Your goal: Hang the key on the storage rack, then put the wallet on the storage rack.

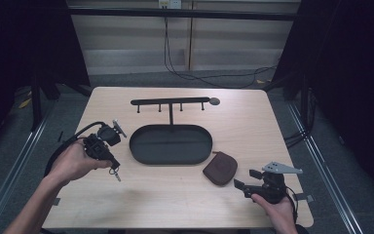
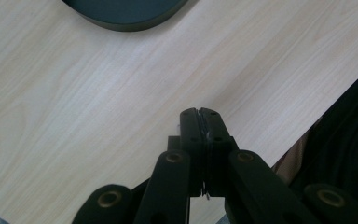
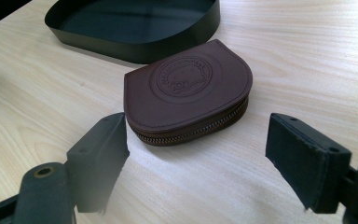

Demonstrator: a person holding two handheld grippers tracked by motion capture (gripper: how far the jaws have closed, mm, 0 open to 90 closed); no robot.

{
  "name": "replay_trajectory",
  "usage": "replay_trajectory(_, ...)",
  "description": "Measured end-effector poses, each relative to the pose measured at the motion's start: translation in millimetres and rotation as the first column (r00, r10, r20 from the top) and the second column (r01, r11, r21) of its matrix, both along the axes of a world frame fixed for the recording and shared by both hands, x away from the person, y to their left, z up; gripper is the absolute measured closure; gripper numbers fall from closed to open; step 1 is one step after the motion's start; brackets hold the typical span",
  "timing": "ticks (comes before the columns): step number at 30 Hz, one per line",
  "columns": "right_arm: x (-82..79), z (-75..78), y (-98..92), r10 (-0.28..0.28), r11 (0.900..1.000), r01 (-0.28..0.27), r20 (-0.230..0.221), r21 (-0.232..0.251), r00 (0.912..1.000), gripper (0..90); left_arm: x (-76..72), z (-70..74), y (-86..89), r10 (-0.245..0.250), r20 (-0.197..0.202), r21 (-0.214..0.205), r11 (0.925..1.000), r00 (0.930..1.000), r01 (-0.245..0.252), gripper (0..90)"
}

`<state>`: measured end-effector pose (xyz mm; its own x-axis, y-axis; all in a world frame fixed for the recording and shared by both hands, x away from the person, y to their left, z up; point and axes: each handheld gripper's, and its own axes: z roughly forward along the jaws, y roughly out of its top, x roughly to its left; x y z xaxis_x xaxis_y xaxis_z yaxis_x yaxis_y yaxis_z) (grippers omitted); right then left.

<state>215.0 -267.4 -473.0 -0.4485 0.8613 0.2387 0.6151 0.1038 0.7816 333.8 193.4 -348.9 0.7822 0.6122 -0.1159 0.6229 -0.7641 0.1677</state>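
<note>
The risk I see is in my right gripper (image 3: 193,158): its jaws stand wide apart, low over the table (image 1: 253,122), aimed at the zipped edge of the brown pouch (image 3: 189,91). The pouch is flat and rounded, with smooth leather on top, so if I close from this height I judge the pads may ride over the curved top or just push it forward into the black tray (image 3: 135,42) that sits right behind it. A shallow bite on the zip edge alone could also let it droop or slip out on the lift.

My left gripper (image 2: 200,119) has its jaws pressed together, with a sliver of something thin and pale caught between them. In the high view something small, perhaps a key, hangs below it, but I can't say for sure what it is. If that hold is as slight as it looks, any quick swing could shake it loose.

The pouch lies flat on the table just ahead of my right gripper, between its jaws' line of reach and not yet touched, just beside the tray's near right end. My left gripper is well away from it, on the tray's far side. A hook rack (image 1: 171,102) stands behind the tray.
</note>
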Motion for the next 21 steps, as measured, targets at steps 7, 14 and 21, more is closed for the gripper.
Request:
replay_trajectory(7,0.5,-0.3,0.0,0.003,1.0000,-0.003,0.000,0.000,1.0000,20.5,9.3,14.2,3.3,0.028,0.025,-0.003,0.9996,0.9993,-0.028,89.4)
replay_trajectory(14,0.3,-0.3,0.1,0.002,1.0000,-0.002,0.000,-0.001,1.0000,20.4,15.6,27.3,-0.6,0.037,0.047,0.001,0.9993,0.9982,-0.037,89.4)
replay_trajectory(21,2.2,-0.8,0.4,0.002,1.0000,-0.002,-0.006,0.001,1.0000,20.4,24.4,42.8,-7.0,0.046,0.067,0.010,0.9988,0.9967,-0.047,89.4)
